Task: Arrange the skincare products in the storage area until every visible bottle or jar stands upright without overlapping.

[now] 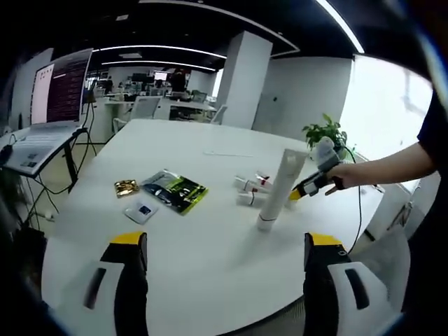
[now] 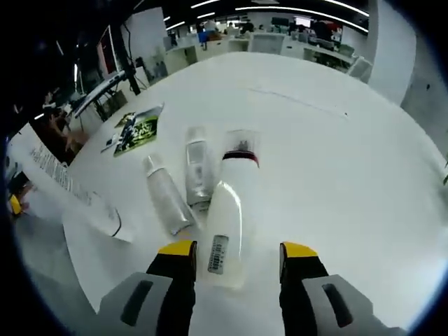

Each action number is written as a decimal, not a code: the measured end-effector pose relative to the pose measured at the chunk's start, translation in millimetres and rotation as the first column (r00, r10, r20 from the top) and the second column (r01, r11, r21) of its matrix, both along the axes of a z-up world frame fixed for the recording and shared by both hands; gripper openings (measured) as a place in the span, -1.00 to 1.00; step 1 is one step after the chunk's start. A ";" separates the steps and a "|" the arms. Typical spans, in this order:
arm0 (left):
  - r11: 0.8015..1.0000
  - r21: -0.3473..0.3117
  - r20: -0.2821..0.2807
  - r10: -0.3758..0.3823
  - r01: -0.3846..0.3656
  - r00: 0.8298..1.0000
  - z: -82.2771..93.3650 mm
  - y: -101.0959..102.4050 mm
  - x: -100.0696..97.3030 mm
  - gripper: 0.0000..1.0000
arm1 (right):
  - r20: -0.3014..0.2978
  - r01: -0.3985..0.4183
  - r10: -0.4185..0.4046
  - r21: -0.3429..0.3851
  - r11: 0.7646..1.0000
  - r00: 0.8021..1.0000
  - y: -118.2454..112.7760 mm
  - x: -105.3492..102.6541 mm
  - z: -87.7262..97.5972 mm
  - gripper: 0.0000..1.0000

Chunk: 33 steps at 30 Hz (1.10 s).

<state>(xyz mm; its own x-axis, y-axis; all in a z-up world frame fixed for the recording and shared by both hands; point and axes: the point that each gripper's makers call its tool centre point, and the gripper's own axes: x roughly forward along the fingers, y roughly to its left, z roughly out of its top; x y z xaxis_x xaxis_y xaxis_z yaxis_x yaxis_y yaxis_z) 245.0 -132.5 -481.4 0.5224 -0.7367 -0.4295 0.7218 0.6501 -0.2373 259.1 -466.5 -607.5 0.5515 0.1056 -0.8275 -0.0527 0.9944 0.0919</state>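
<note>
White table (image 1: pixel 210 266) bare near its edge, tall tube (image 1: pixel 278 190) upright mid-table.

Each hand-held gripper (image 2: pixel 234 257) has black jaws, yellow tips, grey housing; dark short sleeve (image 1: pixel 434 129).

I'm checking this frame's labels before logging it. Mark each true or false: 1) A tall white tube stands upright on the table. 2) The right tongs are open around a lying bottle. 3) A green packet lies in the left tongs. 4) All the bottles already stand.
1) True: the tall white tube stands on the white table.
2) True: the right tongs are open, with the lying white bottle between them.
3) False: the left tongs are open and empty; the green packet lies further off.
4) False: two silver bottles also lie flat.
</note>
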 end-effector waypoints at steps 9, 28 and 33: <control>1.000 0.009 -0.002 0.005 -0.005 1.000 -0.7 0.0 1.3 0.72 | 0.000 -0.027 0.027 -0.020 0.999 1.000 12.6 16.2 0.4 -0.32; 0.999 0.025 -0.003 -0.022 0.022 1.000 -4.7 -1.7 -1.0 0.71 | -0.023 -0.022 0.021 -0.051 0.998 1.000 2.0 -54.8 1.6 -0.64; 0.999 0.028 -0.005 -0.036 0.036 0.999 -5.3 -2.5 -2.0 0.71 | -0.042 -0.014 0.012 -0.039 0.999 0.999 4.9 -85.1 3.0 -0.63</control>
<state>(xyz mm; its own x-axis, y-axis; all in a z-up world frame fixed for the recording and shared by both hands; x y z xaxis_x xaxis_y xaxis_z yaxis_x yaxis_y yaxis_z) 243.0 -135.0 -486.7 0.4937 -0.7428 -0.4523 0.7440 0.6300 -0.2226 174.0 -461.6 -604.6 0.5148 0.0796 -0.8536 -0.0625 0.9965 0.0552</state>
